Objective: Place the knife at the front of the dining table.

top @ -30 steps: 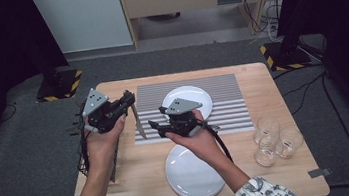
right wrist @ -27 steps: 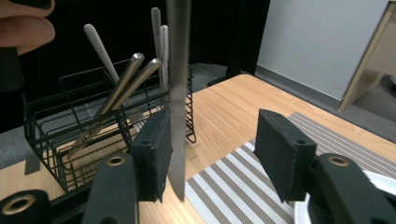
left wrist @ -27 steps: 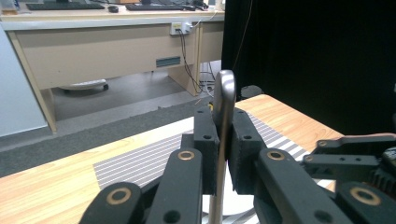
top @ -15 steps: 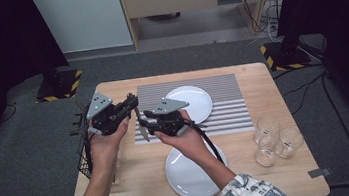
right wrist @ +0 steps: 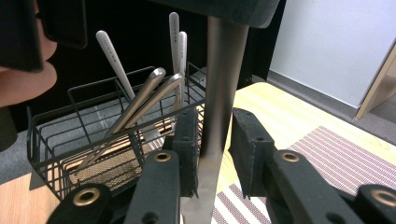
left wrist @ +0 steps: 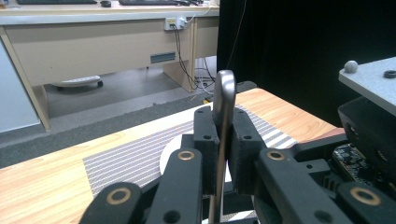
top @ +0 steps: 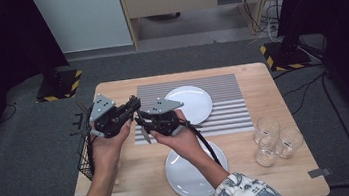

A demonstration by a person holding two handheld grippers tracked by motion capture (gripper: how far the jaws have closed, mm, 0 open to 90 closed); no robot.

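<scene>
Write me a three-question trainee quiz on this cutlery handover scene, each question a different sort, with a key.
1. True or false: the left gripper has its jaws closed on the metal utensil.
2. Multiple choice: where do the spare utensil handles stand? A) in the black wire basket B) on the upper plate C) among the clear glasses
3. Fill in: the right gripper has its jaws on either side of the utensil's shaft, with a gap on one side, so its grip is ____.

Key:
1. True.
2. A.
3. Not yet closed; the right gripper is open around the shaft.
</scene>
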